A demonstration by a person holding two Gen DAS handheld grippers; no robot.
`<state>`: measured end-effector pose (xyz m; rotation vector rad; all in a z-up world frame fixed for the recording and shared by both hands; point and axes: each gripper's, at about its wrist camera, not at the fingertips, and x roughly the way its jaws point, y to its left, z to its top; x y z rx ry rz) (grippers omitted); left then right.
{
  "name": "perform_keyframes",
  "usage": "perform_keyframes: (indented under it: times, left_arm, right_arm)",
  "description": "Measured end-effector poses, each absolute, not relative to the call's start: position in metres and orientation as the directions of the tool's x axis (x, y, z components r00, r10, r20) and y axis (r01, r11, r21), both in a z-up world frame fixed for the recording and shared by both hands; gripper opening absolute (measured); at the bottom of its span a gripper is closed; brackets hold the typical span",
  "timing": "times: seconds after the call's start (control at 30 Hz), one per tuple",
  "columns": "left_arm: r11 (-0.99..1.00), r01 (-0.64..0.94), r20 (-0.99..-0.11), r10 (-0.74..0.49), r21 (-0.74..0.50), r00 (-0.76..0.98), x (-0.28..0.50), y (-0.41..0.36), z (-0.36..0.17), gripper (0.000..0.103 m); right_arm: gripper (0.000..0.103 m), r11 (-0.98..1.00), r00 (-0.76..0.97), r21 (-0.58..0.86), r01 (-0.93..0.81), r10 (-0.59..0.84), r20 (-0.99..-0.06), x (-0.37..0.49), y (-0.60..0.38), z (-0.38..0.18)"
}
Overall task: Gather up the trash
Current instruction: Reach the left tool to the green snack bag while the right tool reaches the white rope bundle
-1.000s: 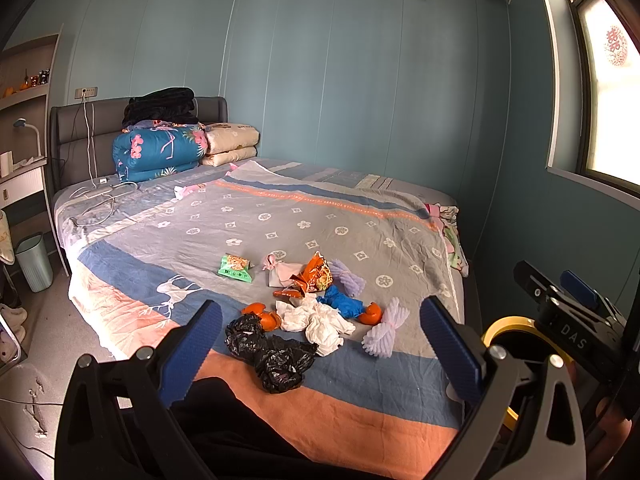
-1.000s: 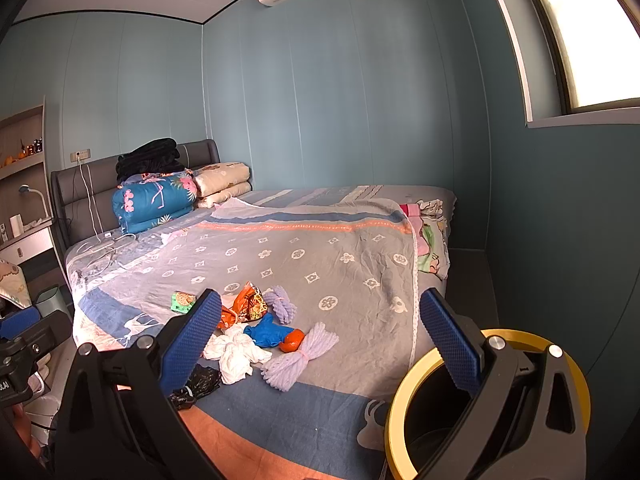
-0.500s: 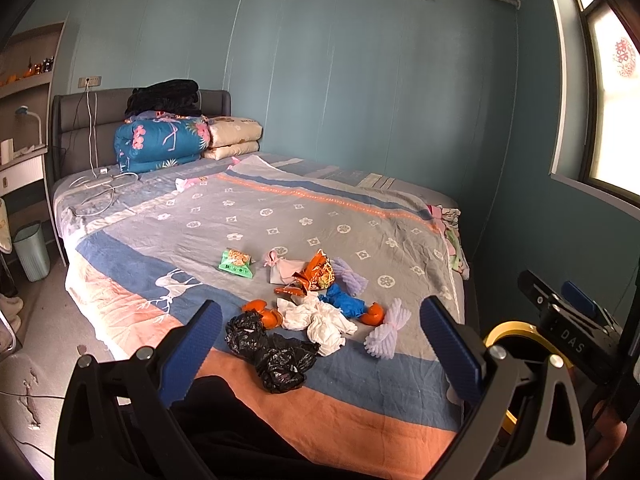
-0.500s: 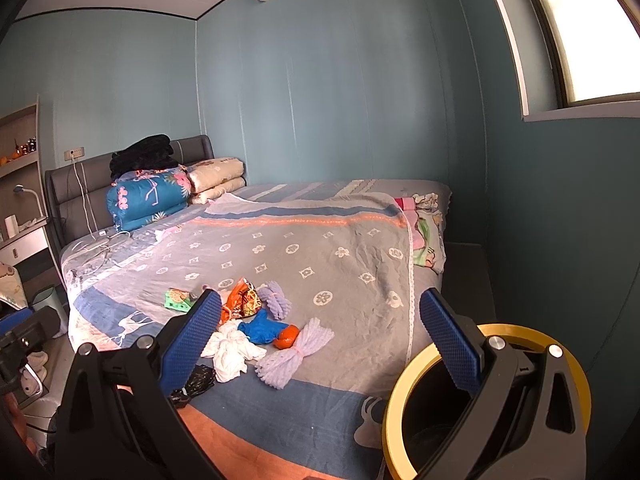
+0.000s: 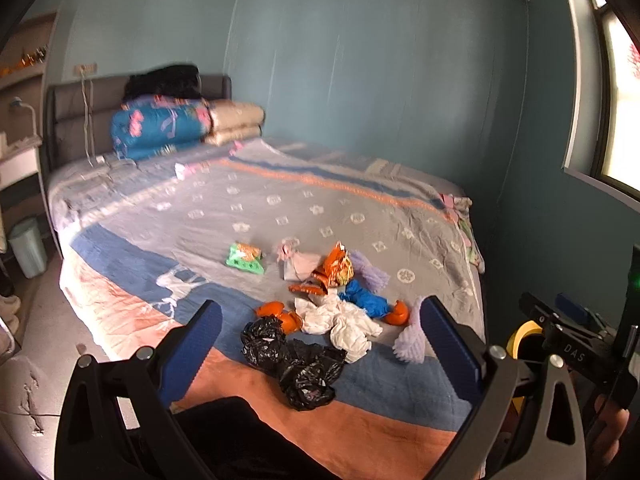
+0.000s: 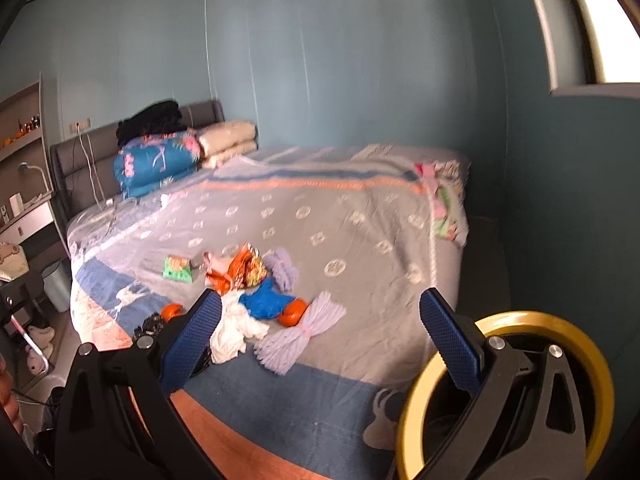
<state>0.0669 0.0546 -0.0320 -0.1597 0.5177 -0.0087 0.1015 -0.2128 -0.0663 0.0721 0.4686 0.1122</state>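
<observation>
Left wrist view: the left claw (image 5: 320, 344) stands wide open with nothing between its blue pads, raised over the near edge of the bed (image 5: 400, 216). The trash lies in a loose cluster on the bed's grey and blue cover, toward the foot end. Nearest the claw is a crumpled black plastic bag (image 5: 296, 360). Just behind the bag sits white crumpled paper (image 5: 344, 320), with orange peel (image 5: 280, 314) touching its left side. Beyond the paper lie a blue wrapper (image 5: 366, 298), an orange snack packet (image 5: 334, 268), a green snack packet (image 5: 245, 258) set a little apart to the left, and a pale purple frilly piece (image 5: 412, 336) to the right of the paper. At the right edge, beside the bed, part of a yellow-rimmed bin (image 5: 520, 338) shows behind the right claw's body; its inside is hidden here. A pale bin (image 5: 27, 246) stands on the floor on the bed's far left side, contents not visible.

Right wrist view: the right claw (image 6: 320, 344) is likewise spread wide and empty. The yellow-rimmed bin (image 6: 508, 324) sits just beside the bed's foot corner, under the claw's right finger; its inside looks dark and what it holds cannot be told. The trash cluster lies on the bed to the left of the bin.
</observation>
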Motion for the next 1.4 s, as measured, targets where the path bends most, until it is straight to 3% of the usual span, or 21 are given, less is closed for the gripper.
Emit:
perform_keyframes:
  times: [0.2, 0.43, 0.63, 0.93, 1.4]
  left_arm:
    - [0.986, -0.069, -0.555, -0.027, -0.151, 0.832, 0.118, 0.097, -0.047, 0.096]
    - [0.981, -0.174, -0.592, 0.093, -0.081, 0.8, 0.194, 0.145, -0.074, 0.096]
    - [0.979, -0.191, -0.669, 0.095, -0.071, 0.737, 0.267, 0.173, -0.106, 0.096]
    - [0.979, -0.196, -0.721, 0.176, 0.057, 0.67, 0.354, 0.176, -0.152, 0.096]
    - [0.976, -0.209, -0.791, 0.17, 0.054, 0.588, 0.425, 0.181, -0.207, 0.096]
  right_arm:
    - [0.095, 0.99, 0.839, 0.107, -0.09, 0.134, -0.527, 0.141, -0.196, -0.085]
    - [0.095, 0.99, 0.769, 0.113, -0.088, 0.14, -0.624, 0.185, -0.174, -0.118]
    - [0.095, 0.987, 0.702, 0.135, -0.082, 0.153, -0.695, 0.215, -0.162, -0.144]
    - [0.095, 0.988, 0.653, 0.146, -0.044, 0.139, -0.745, 0.243, -0.161, -0.17]
    - [0.095, 0.987, 0.596, 0.155, -0.042, 0.15, -0.789, 0.27, -0.157, -0.196]
